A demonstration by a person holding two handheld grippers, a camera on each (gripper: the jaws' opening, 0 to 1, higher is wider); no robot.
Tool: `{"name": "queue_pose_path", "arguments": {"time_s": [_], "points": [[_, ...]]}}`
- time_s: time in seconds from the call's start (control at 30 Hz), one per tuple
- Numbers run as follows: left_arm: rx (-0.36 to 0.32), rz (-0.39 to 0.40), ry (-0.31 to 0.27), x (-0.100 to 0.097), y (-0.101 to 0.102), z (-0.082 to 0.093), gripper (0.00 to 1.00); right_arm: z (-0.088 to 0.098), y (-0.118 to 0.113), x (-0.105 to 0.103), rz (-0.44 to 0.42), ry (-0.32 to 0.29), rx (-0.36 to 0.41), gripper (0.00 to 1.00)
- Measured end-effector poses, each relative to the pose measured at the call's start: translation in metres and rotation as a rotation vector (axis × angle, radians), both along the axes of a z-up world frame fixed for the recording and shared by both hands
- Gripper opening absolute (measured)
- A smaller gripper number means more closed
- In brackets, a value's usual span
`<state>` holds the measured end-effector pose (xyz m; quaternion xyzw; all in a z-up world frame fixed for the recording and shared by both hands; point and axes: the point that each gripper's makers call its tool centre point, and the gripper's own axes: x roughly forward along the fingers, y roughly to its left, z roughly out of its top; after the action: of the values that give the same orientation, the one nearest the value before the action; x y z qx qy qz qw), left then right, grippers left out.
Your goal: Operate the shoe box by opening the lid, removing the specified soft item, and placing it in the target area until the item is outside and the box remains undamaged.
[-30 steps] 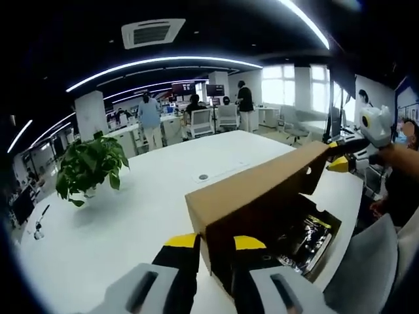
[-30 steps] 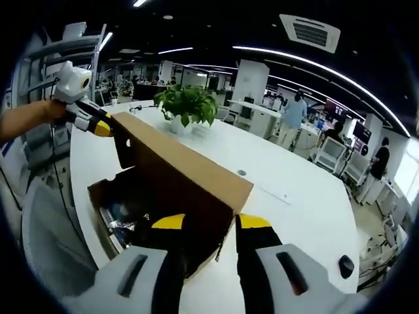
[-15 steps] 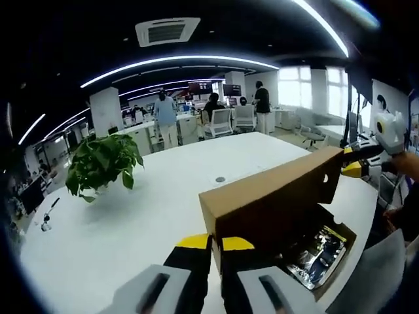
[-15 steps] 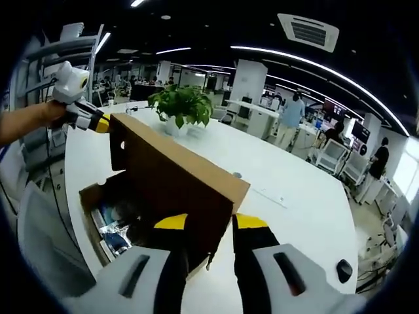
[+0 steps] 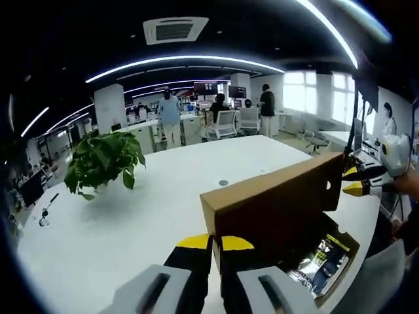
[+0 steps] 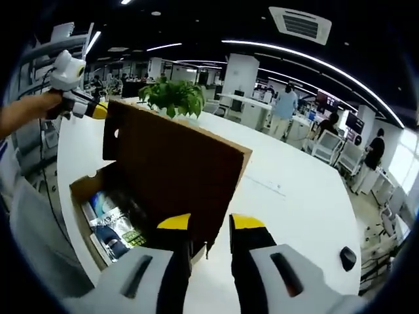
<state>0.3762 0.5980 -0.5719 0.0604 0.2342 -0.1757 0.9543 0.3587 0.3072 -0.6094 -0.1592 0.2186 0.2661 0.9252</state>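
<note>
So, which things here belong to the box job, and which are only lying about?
For the job:
box
lid, raised, a gripper at each end
shiny packet in the box
left gripper
right gripper

Lying about:
plant
small dark thing on the table
chairs and people behind

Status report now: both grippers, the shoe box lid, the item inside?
Left gripper shut on lid corner; right gripper pinching the opposite corner. Lid raised upright, shoe box open. Shiny packaged item inside, untouched. Nothing in the way.
</note>
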Motion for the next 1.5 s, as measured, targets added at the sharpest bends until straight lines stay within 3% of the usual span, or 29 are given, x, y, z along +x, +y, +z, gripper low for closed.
{"name": "queue_pose_path", "arguments": {"time_s": [0.53,0.77,1.07,1.3,1.5], "points": [[-0.001,0.012,0.002,0.014,0.0,-0.002,0.03,-0.045,-0.008,0.007,-0.047,0.069,-0.001,0.14],[0.0,0.014,0.007,0.023,0.0,-0.005,0.03,-0.052,-0.007,0.013,-0.053,0.079,0.001,0.12],[0.003,0.023,0.019,0.034,0.0,-0.009,0.03,-0.056,-0.005,0.02,-0.066,0.08,0.016,0.02],[0.023,0.041,0.017,0.044,-0.001,-0.015,0.04,-0.056,-0.004,0.023,-0.048,0.042,-0.007,0.01],[0.038,0.055,0.015,0.043,0.0,-0.028,0.13,-0.056,-0.004,0.024,-0.042,0.042,0.003,0.01]]}}
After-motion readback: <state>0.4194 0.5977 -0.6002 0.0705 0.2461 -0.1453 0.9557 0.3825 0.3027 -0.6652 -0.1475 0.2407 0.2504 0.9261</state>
